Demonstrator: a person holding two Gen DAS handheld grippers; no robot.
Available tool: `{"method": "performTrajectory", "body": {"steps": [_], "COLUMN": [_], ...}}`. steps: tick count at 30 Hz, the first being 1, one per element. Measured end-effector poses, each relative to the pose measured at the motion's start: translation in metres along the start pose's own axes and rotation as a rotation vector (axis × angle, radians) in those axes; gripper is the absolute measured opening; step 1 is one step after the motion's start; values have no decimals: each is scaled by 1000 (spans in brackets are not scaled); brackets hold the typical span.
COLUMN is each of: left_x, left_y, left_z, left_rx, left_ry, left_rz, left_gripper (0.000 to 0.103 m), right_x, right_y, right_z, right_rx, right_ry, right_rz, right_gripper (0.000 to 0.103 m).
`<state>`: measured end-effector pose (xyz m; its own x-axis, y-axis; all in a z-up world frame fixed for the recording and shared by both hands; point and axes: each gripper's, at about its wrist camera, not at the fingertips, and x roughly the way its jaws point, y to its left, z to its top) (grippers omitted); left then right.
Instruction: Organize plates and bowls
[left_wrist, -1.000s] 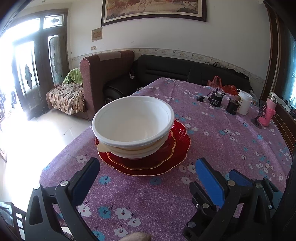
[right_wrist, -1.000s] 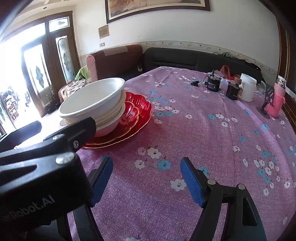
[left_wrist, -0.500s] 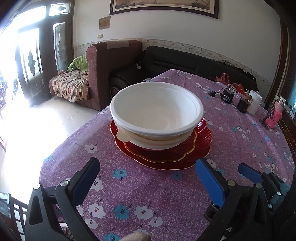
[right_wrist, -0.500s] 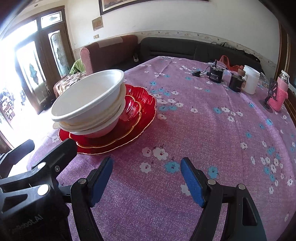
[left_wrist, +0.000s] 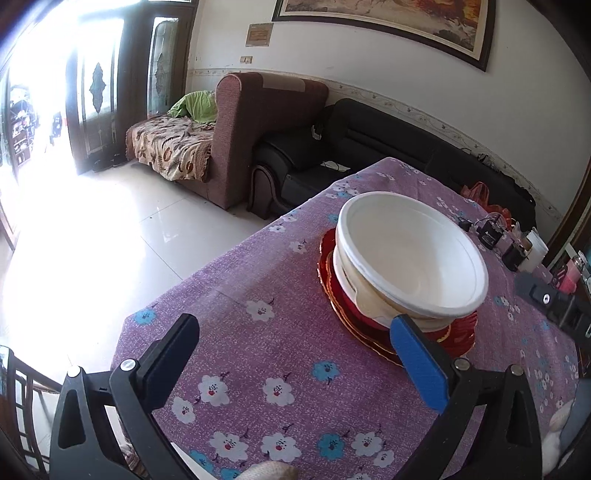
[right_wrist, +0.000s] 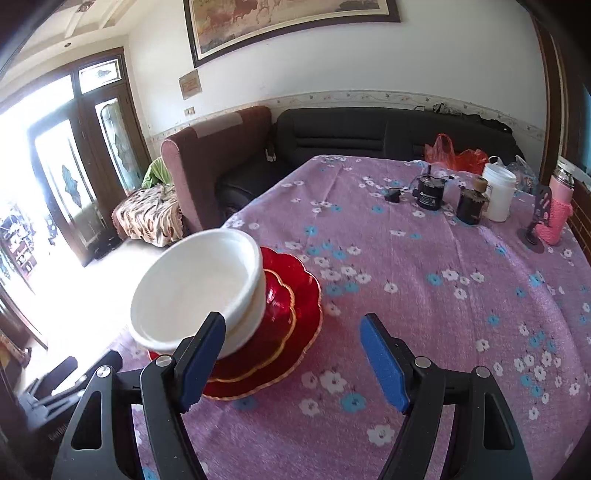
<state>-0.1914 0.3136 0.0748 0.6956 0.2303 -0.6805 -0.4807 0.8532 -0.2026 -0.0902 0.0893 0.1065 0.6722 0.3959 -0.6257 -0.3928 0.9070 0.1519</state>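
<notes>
White bowls: a nested stack of white bowls (left_wrist: 410, 258) sits on the red plates; the top bowl is empty, its inside bare and pale — in the right wrist view the same stack (right_wrist: 195, 291) looks blurred.
Red plates: two scalloped red plates with gold rims (right_wrist: 284, 325), the smaller one lying inside the larger, both flat on the surface near its left edge; only the rims show around the bowls (left_wrist: 332, 299).
Surface: purple cloth with white and blue flowers (right_wrist: 424, 295) covers it.
Left claw: the left claw (left_wrist: 291, 354) is spread wide with nothing between its fingers; its blue-padded finger (left_wrist: 417, 362) stands in front of the plates' near rim, and contact cannot be told.
Right claw: the right claw (right_wrist: 291, 354) is also spread wide and holds nothing; the stack lies behind and to the left of its left finger (right_wrist: 199, 354).
Far corner: a white lidded tub (right_wrist: 498, 192), two dark jars (right_wrist: 471, 205) and a pink-sleeved bottle (right_wrist: 556, 206) stand well apart from the stack — what they hold cannot be seen.
Red bag: a red plastic bag (right_wrist: 454, 153) lies at the far edge.
</notes>
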Motion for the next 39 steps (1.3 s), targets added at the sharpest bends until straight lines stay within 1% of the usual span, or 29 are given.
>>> {"method": "performTrajectory", "body": {"steps": [2, 4, 6, 8, 9, 10, 11, 12, 13, 16, 19, 21, 26, 29, 32, 36, 37, 39], "left_x": [7, 12, 13, 12, 12, 12, 12, 11, 11, 11, 12, 13, 16, 16, 20, 30, 33, 37], "left_y": [6, 11, 14, 16, 16, 16, 16, 16, 15, 15, 16, 16, 9, 8, 7, 7, 7, 9], "left_z": [0, 0, 0, 0, 1, 1, 1, 1, 0, 0, -2, -3, -3, -2, -2, -1, -2, -3], "left_rx": [-28, -54, -65, -64, -62, -62, -64, -67, -66, -67, -66, -63, -52, -53, -58, -73, -80, -93], "left_ry": [32, 54, 59, 59, 60, 61, 61, 60, 57, 51, 60, 66, 75, 77, 86, 145, 161, 178], "left_rz": [-13, -27, -32, -33, -33, -40, -46, -50, -50, -49, -45, -46, -49, -47, -47, -53, -59, -67], "left_gripper": [103, 103, 103, 103, 103, 103, 103, 103, 103, 103, 103, 103, 103, 103, 103, 103, 103, 103], "right_x": [12, 26, 43, 60, 66, 72, 77, 80, 82, 77, 68, 62, 59, 60, 61, 60, 60, 58], "right_y": [8, 19, 30, 36, 36, 35, 33, 30, 27, 21, 13, 10, 12, 14, 11, 11, 12, 12], "right_z": [14, 23, 29, 31, 31, 31, 31, 31, 30, 29, 32, 35, 36, 33, 31, 31, 31, 30], "right_rx": [-9, -33, -68, -84, -79, -67, -51, -31, -13, 13, 62, 79, 83, 60, 78, 67, 64, 65], "right_ry": [18, 41, 72, 116, 136, 156, 173, 183, 191, 162, 119, 96, 103, 106, 102, 97, 96, 97], "right_rz": [20, 14, -17, -37, -42, -34, -18, 5, 22, 51, 87, 90, 119, 109, 105, 101, 102, 105], "right_gripper": [80, 79, 73, 54, 50, 42, 28, 20, 16, 11, 10, 9, 9, 12, 13, 13, 14, 25]}}
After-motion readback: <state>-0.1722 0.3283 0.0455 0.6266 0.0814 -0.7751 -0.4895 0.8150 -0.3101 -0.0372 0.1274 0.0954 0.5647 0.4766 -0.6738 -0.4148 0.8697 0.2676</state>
